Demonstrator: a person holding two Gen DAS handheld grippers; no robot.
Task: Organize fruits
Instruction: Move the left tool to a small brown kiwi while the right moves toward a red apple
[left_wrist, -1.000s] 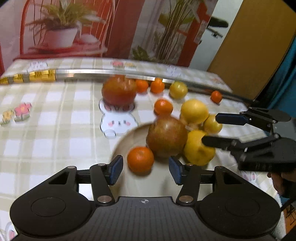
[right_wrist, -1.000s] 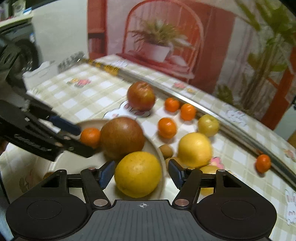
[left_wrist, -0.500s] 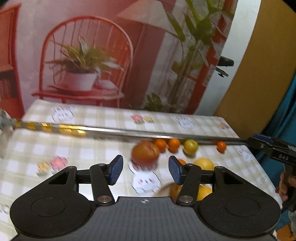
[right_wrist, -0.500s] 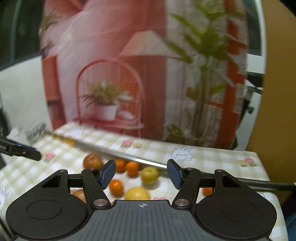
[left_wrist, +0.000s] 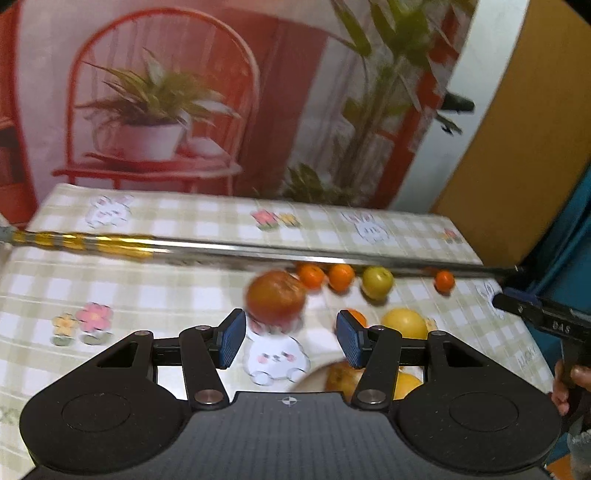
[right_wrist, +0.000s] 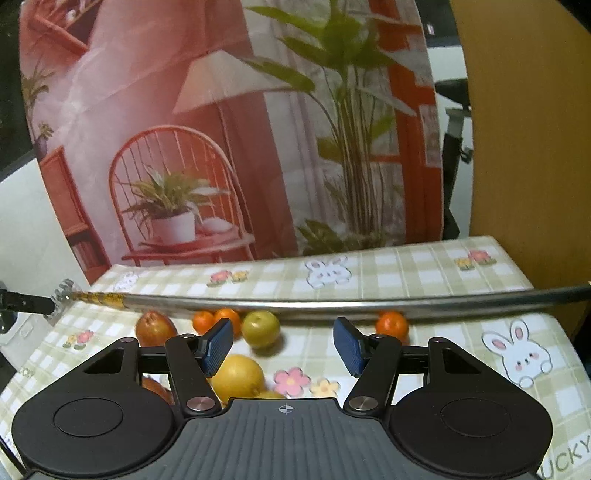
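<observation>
My left gripper hangs open above the checked tablecloth, nothing between its blue pads. Just beyond it lies a red apple, with two small oranges and a green-yellow apple farther back. A plate rim with a brownish fruit shows under the right finger. My right gripper is also open and empty, raised over the table. Past it sit the green-yellow apple, the small oranges, the red apple, a lone orange and a large yellow citrus.
A long metal rod with a gold-wrapped end lies across the table behind the fruit. The right gripper's finger and a hand show at the right edge. A printed backdrop stands behind the table.
Both grippers have lifted and tilted up away from the plate, which has slid to the bottom of the views. The right gripper has swung off to the right and rolled level.
</observation>
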